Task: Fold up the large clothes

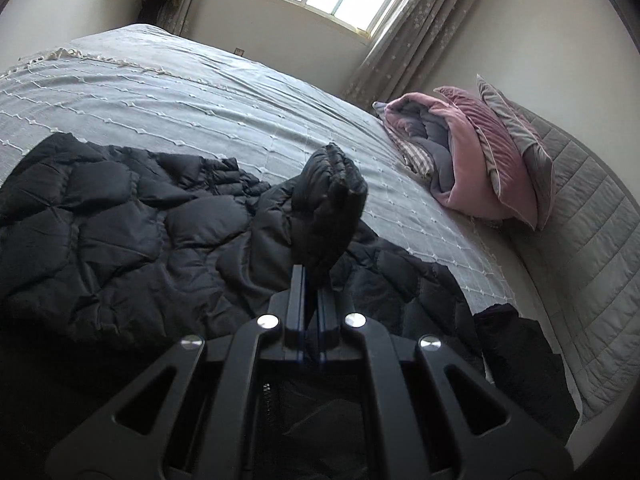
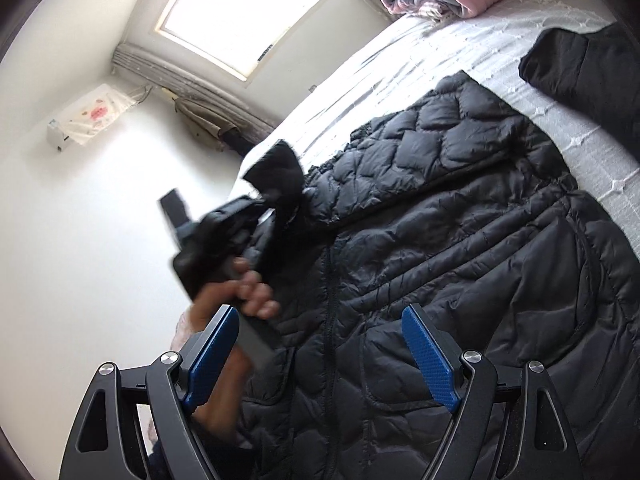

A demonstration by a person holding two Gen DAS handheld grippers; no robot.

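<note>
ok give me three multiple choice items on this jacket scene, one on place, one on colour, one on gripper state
1. Where does the black puffer jacket lie?
A. on the bed
B. on a chair
C. on the floor

2. What colour are the pads of the right gripper?
A. red
B. blue
C. white

3. How is the left gripper?
A. wide open, holding nothing
B. shut on the sleeve
C. out of sight

Answers:
1 A, it spreads over the grey bedspread.
2 B, both inner pads show blue.
3 B, its fingers pinch the cuff end, lifted off the jacket.
</note>
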